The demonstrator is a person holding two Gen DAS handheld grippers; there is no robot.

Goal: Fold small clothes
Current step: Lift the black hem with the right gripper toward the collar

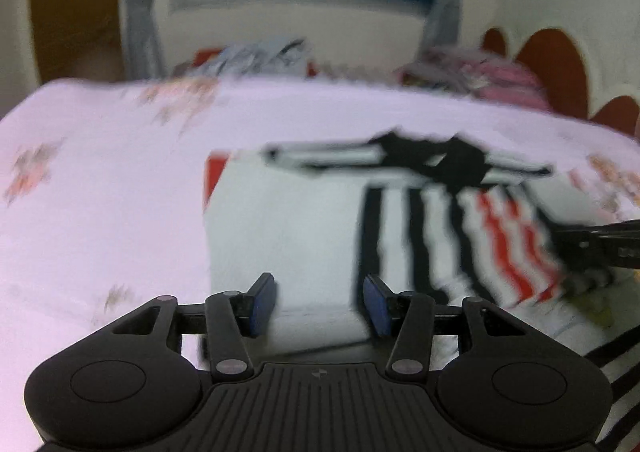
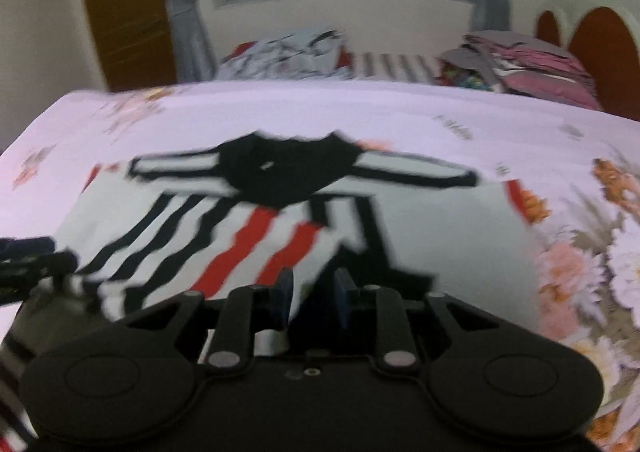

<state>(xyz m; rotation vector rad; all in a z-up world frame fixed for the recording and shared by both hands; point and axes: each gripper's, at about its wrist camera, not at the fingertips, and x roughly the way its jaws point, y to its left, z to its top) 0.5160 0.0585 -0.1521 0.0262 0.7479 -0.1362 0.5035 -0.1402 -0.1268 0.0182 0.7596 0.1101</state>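
One striped shirt (image 2: 280, 220) lies spread on the floral bedsheet (image 1: 100, 180), two sleeves out. Left gripper (image 1: 320, 302) hangs over the shirt's hem with its jaws apart, nothing between them. Right gripper (image 2: 312, 298) is narrow, pinching a fold of shirt. Two clothes piles (image 2: 288, 48) sit behind the shirt.

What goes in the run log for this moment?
garment: striped shirt on floral bedsheet, part folded | left gripper: open, empty | right gripper: pinching shirt fold | frames: blurred
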